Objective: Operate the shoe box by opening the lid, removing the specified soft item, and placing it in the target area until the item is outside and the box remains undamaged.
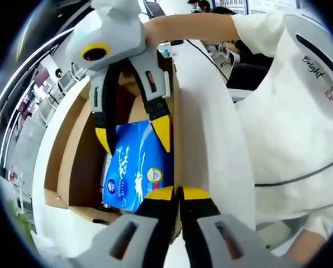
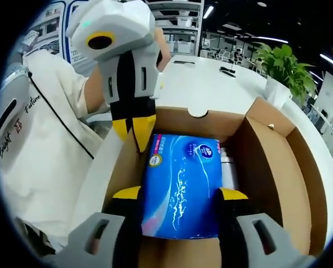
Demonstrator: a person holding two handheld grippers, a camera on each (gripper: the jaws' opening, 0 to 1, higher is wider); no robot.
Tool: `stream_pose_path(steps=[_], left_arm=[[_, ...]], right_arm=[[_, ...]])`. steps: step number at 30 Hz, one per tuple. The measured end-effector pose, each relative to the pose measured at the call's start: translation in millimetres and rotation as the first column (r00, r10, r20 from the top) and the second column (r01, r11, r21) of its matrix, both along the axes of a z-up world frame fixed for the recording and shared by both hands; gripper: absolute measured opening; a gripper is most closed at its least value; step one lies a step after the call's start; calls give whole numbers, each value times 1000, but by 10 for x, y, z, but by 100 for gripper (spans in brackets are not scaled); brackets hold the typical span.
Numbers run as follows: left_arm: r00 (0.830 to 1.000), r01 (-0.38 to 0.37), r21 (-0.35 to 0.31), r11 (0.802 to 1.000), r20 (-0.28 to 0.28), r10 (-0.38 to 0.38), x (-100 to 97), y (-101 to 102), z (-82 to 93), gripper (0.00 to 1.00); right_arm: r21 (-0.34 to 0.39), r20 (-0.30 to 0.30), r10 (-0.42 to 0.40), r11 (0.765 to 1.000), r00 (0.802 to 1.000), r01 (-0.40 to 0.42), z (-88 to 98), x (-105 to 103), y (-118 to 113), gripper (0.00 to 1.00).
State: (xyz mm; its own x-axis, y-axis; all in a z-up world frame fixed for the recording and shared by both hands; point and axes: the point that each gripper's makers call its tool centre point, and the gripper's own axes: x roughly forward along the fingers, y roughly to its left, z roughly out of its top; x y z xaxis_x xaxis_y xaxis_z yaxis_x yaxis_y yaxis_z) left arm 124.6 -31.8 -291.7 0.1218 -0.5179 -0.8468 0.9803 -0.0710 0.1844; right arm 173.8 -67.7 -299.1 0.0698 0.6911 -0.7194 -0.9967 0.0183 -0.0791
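Presently, findings as recorded:

Shoe box (image 2: 278, 167): stood open on the white desk (image 2: 211, 84), brown cardboard inside, white outside; no damage was visible.

Lid (image 1: 211, 128): was raised upright along the box edge nearest the person.

Soft item: a blue tissue pack (image 2: 180, 184) lay inside the box, against the wall on the lid side; a pale object (image 2: 227, 167) lay just beside it, too hidden to identify.

Right gripper (image 2: 180, 195): jaws were spread wide, one yellow-tipped finger on each side of the tissue pack; whether the fingers pressed on it could not be told.

Left gripper (image 1: 177, 194): jaws were closed together at the box wall by the lid; whether cardboard sat between them could not be told. In the right gripper view it pointed down at the pack's corner.

Person: a white shirt (image 1: 289, 123) was seen beside the lid.

Surroundings: a potted plant (image 2: 284, 70) stood at the desk's far edge.
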Motion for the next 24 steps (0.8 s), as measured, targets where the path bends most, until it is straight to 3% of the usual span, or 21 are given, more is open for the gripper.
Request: stream_pose_path(steps=[7, 11, 24], left_arm=[[1000, 9, 3, 1000, 18, -9, -4, -1, 0, 3], [1000, -7, -3, 1000, -1, 7, 4, -1, -1, 3], [1000, -11, -6, 1000, 1, 11, 7, 0, -10, 3]], right_arm=[[2, -10, -7, 1000, 1000, 7, 0, -10, -40, 52], [-7, -11, -10, 1000, 1000, 10, 1, -13, -92, 52], [-60, -14, -34, 998, 999, 33, -4, -15, -418, 51]])
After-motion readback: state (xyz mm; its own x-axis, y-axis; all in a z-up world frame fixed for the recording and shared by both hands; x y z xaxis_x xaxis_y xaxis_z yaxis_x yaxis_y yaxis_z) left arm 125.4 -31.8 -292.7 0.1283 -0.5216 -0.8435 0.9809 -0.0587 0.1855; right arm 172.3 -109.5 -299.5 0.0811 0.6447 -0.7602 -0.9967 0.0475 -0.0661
